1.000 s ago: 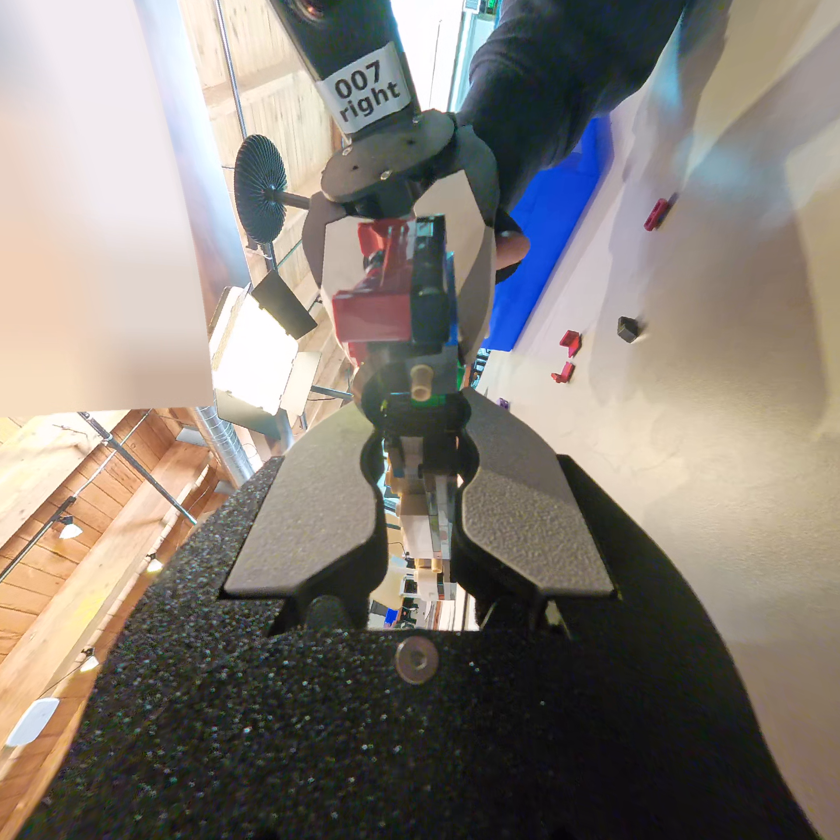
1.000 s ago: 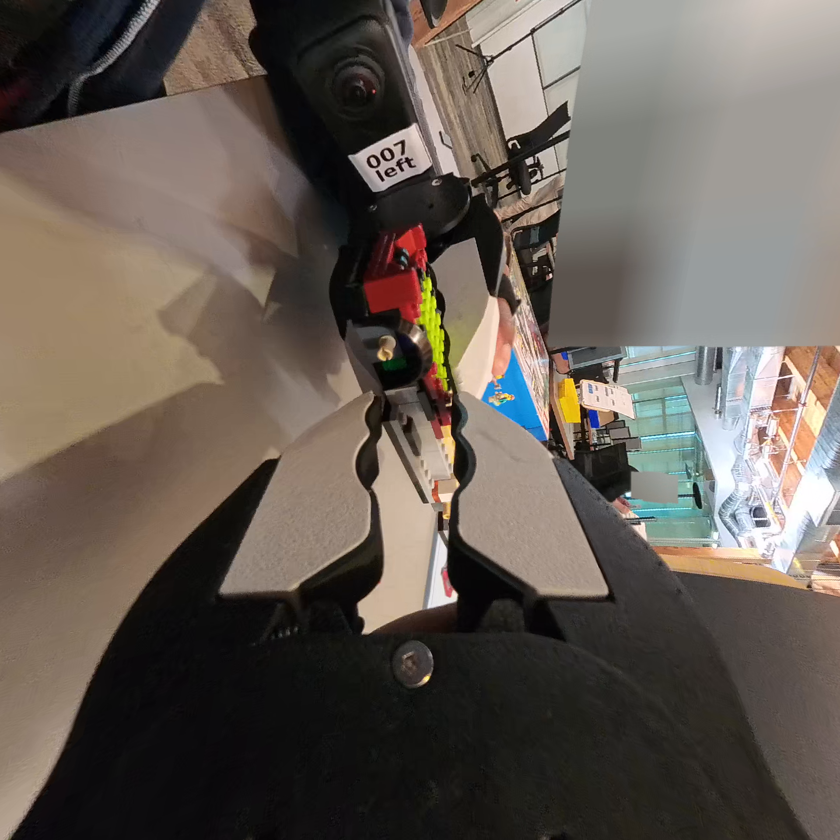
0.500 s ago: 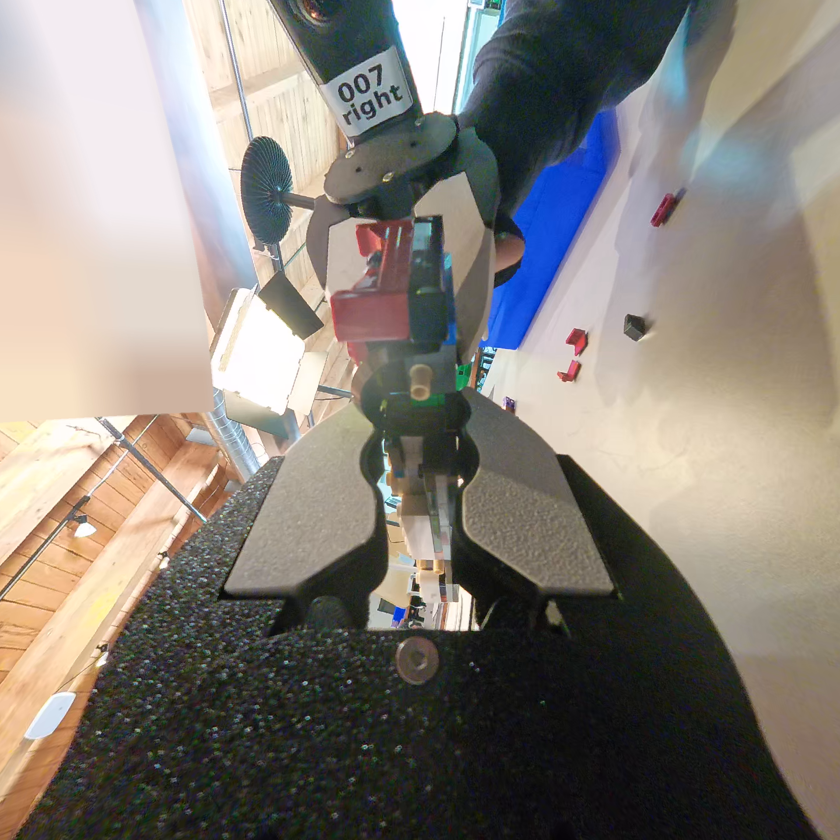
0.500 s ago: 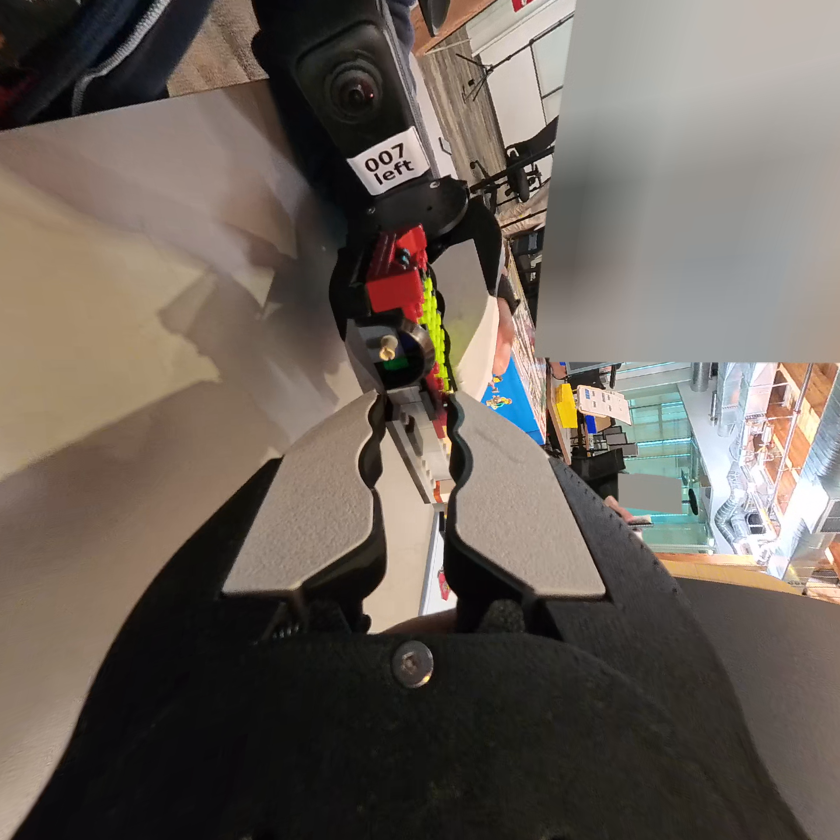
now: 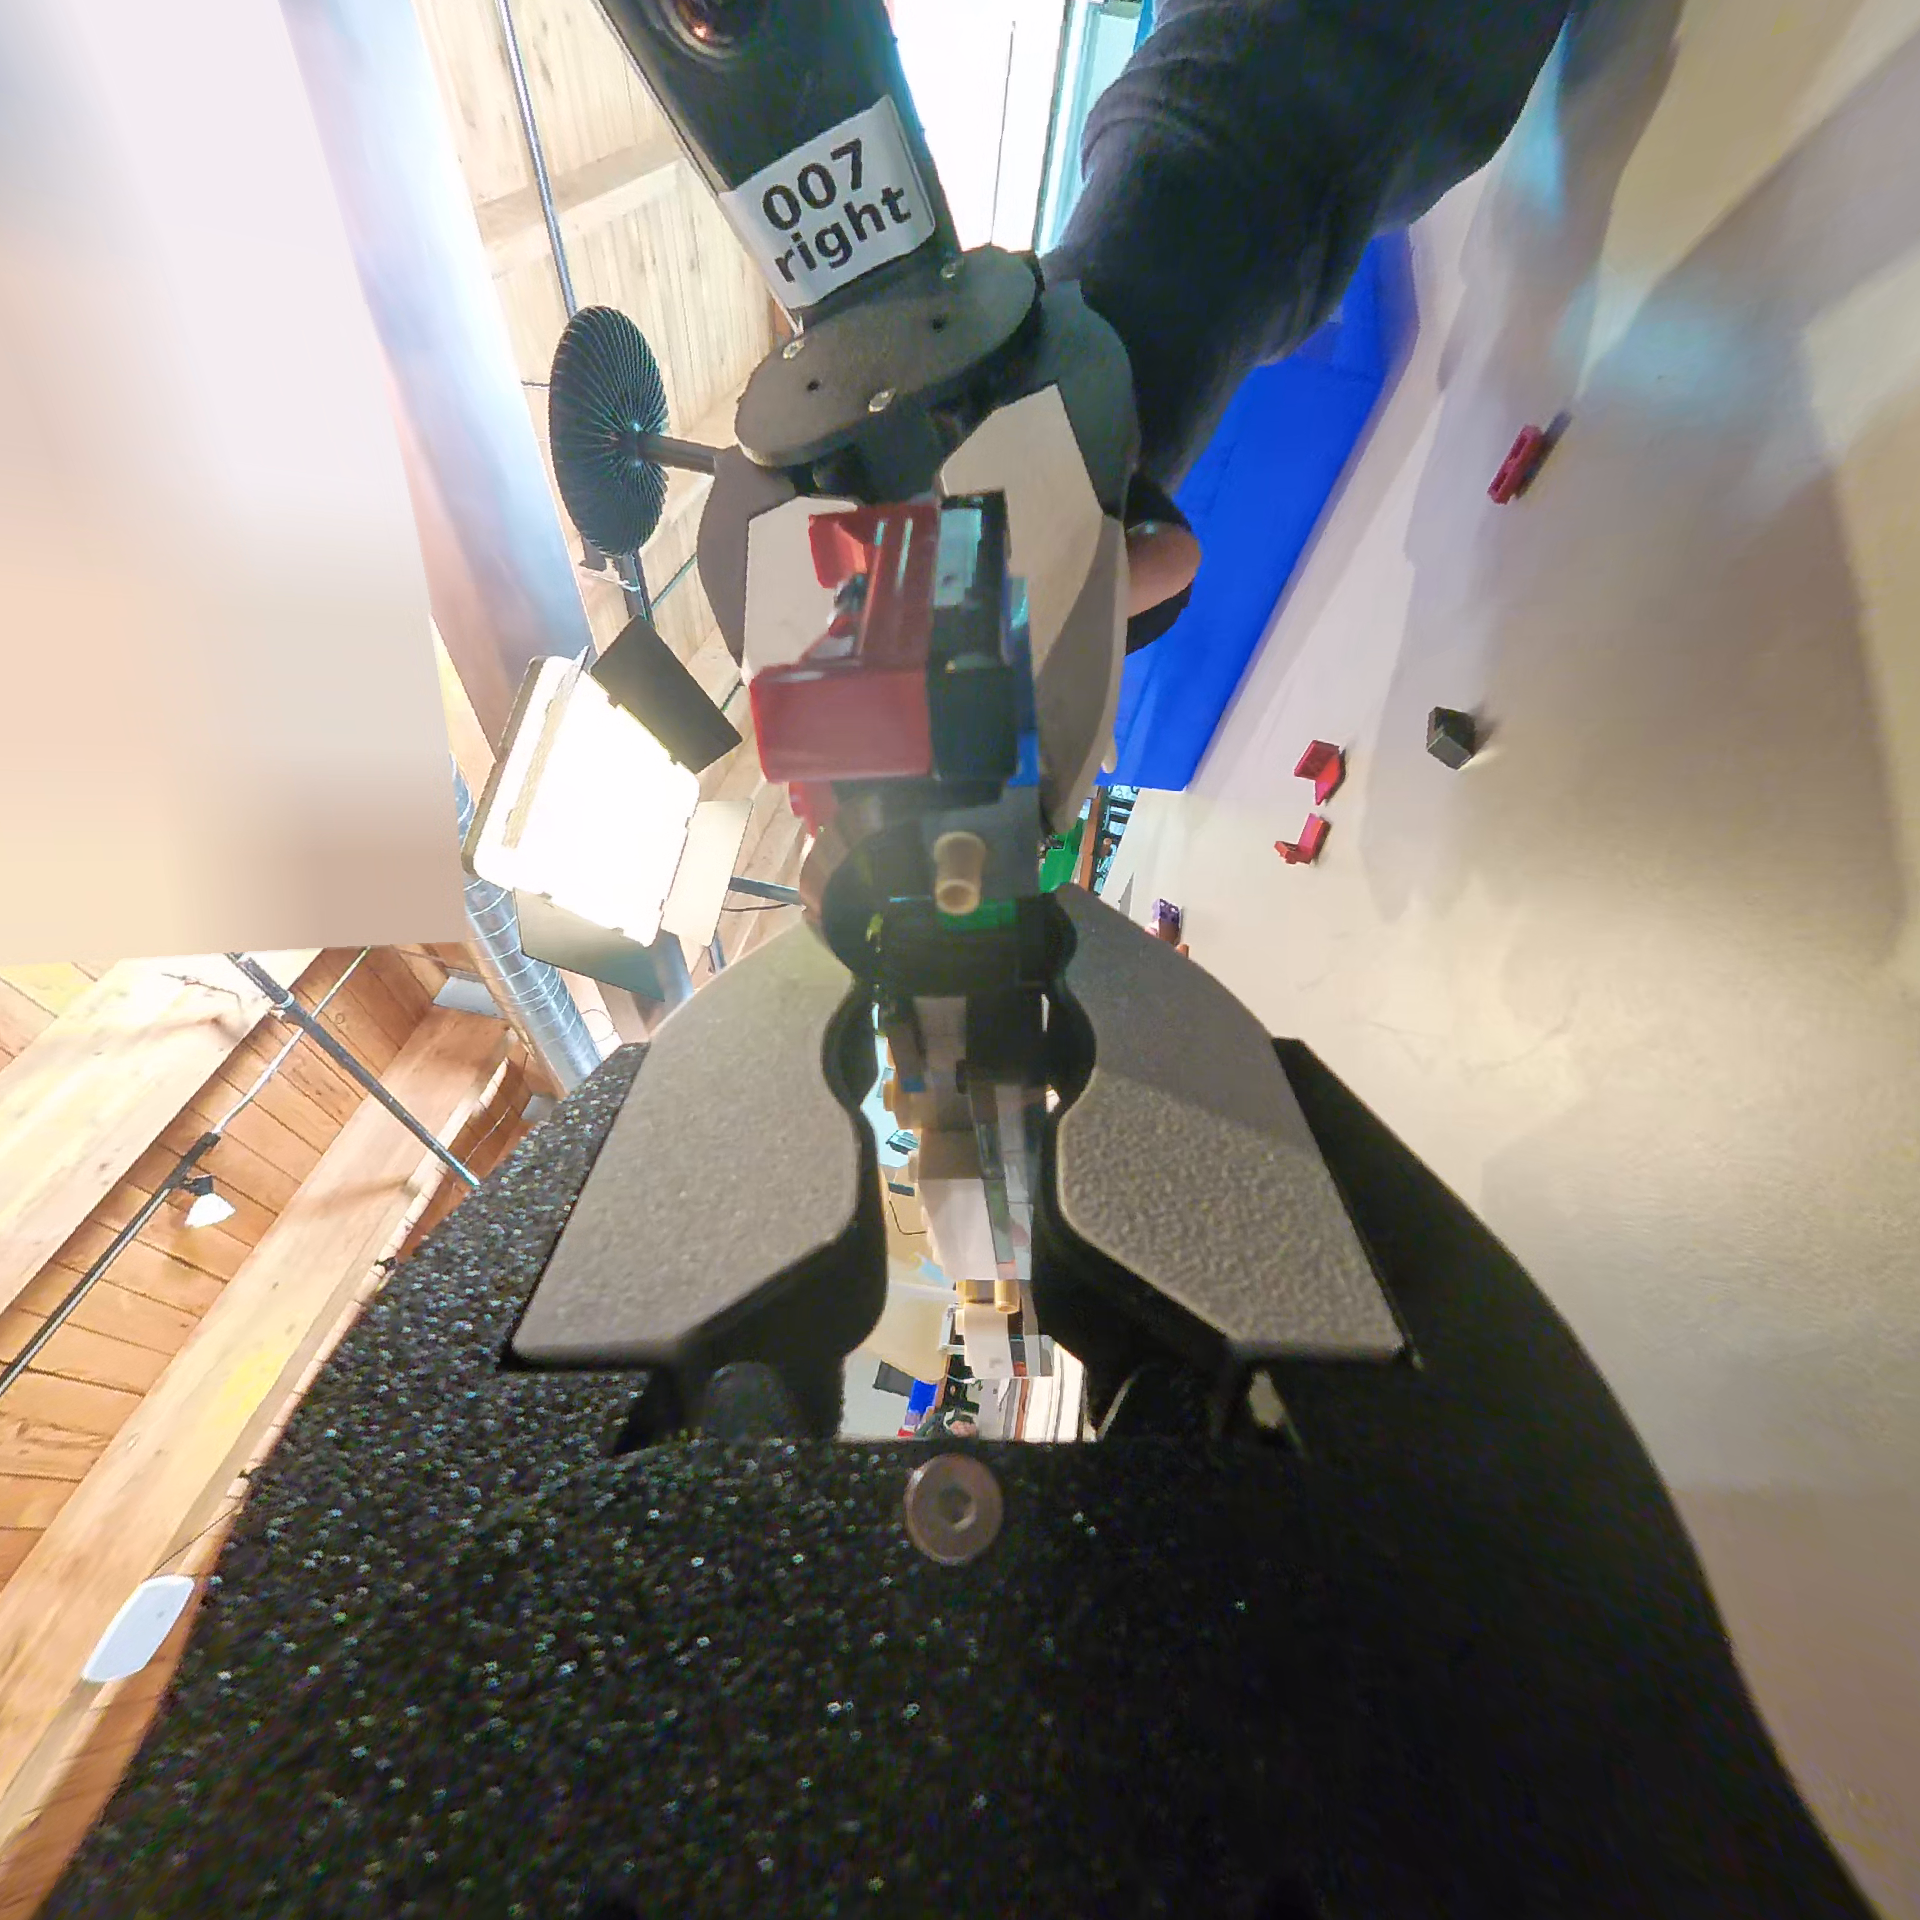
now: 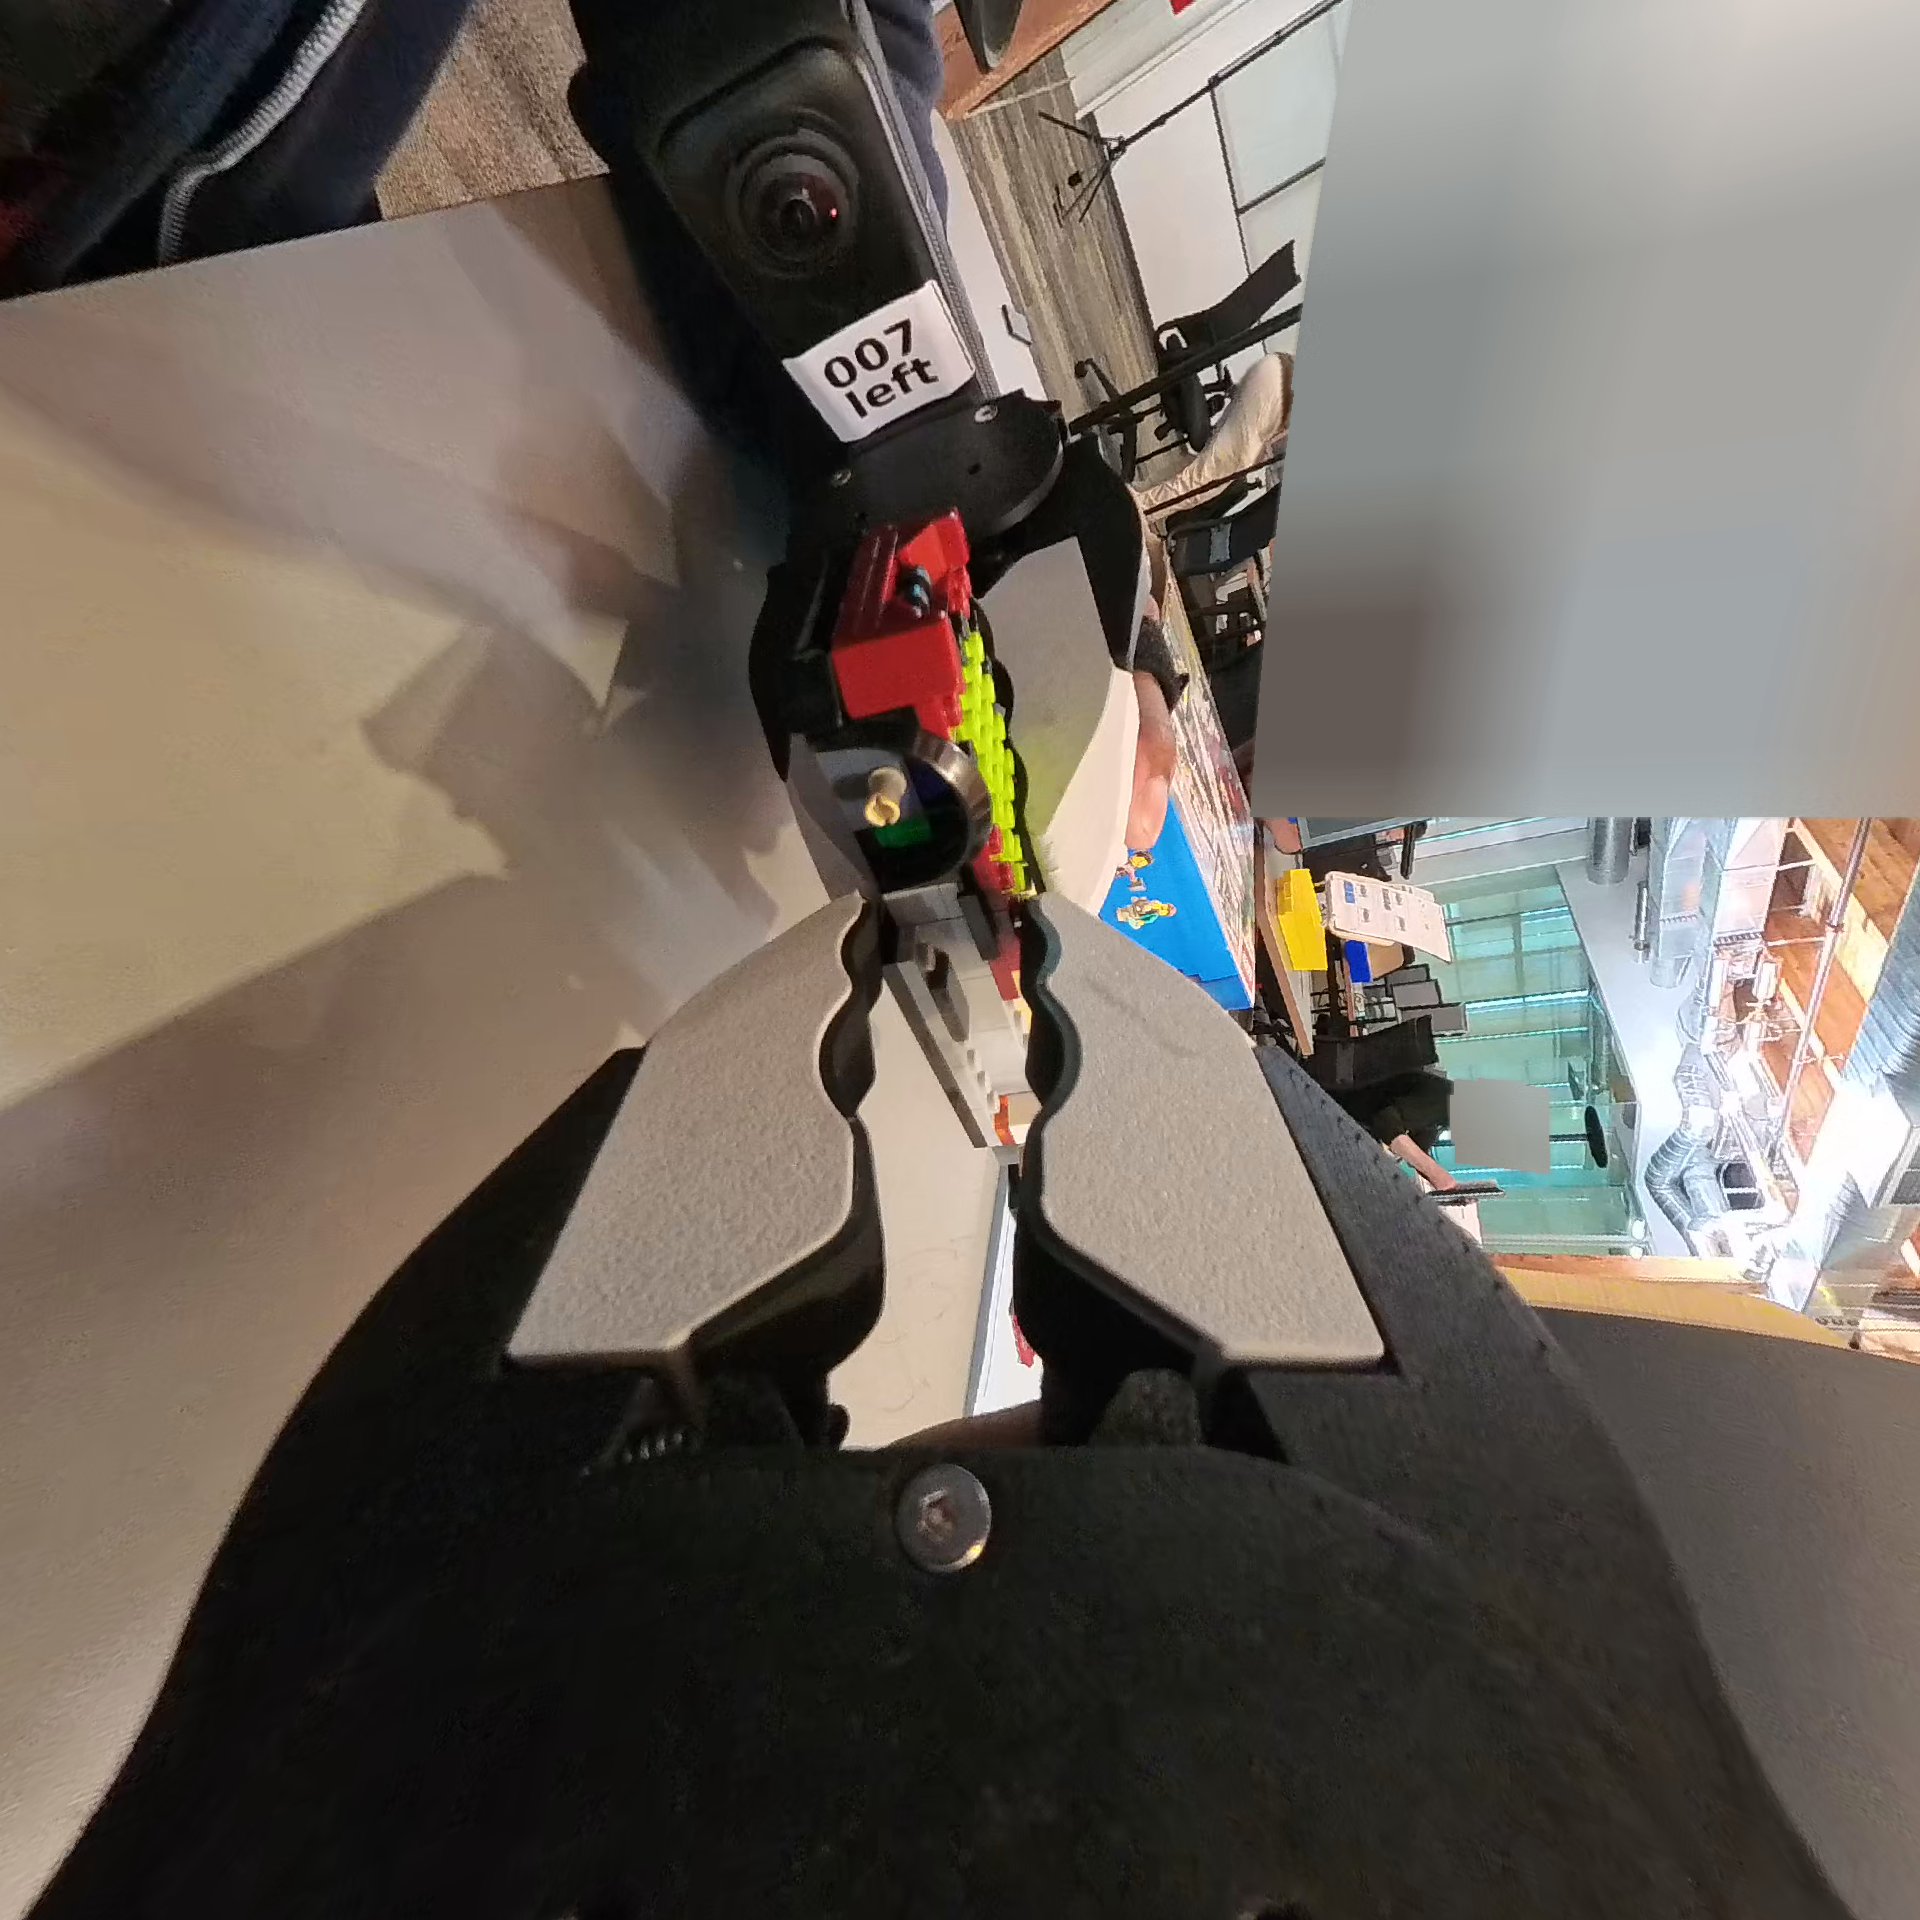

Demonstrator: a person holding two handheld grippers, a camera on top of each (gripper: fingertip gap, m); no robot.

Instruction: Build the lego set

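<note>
Both grippers hold one toy-brick model in the air between them, above the white table [image 5: 1558,1039]. In the left wrist view my left gripper [image 5: 956,987] is shut on the model's near end, a black and grey part with a tan pin [image 5: 956,862] and a green piece. Its red block [image 5: 842,717] reaches into the right gripper [image 5: 925,582] beyond. In the right wrist view my right gripper [image 6: 951,925] is shut on the model's grey end [image 6: 956,997]. The model's red [image 6: 894,665] and lime-green [image 6: 987,748] bricks run on to the left gripper [image 6: 935,582] opposite.
Small loose pieces lie on the table: red ones [image 5: 1314,774] [image 5: 1517,468], a black one [image 5: 1452,732] and a purple one [image 5: 1166,914]. A blue sheet [image 5: 1268,582] lies farther off. A studio light [image 5: 582,800] stands beyond. A blue box [image 6: 1195,914] shows behind the model.
My right gripper's fingers have drawn a little closer together on the model's grey end. The left gripper's hold is unchanged. Both views have shifted slightly.
</note>
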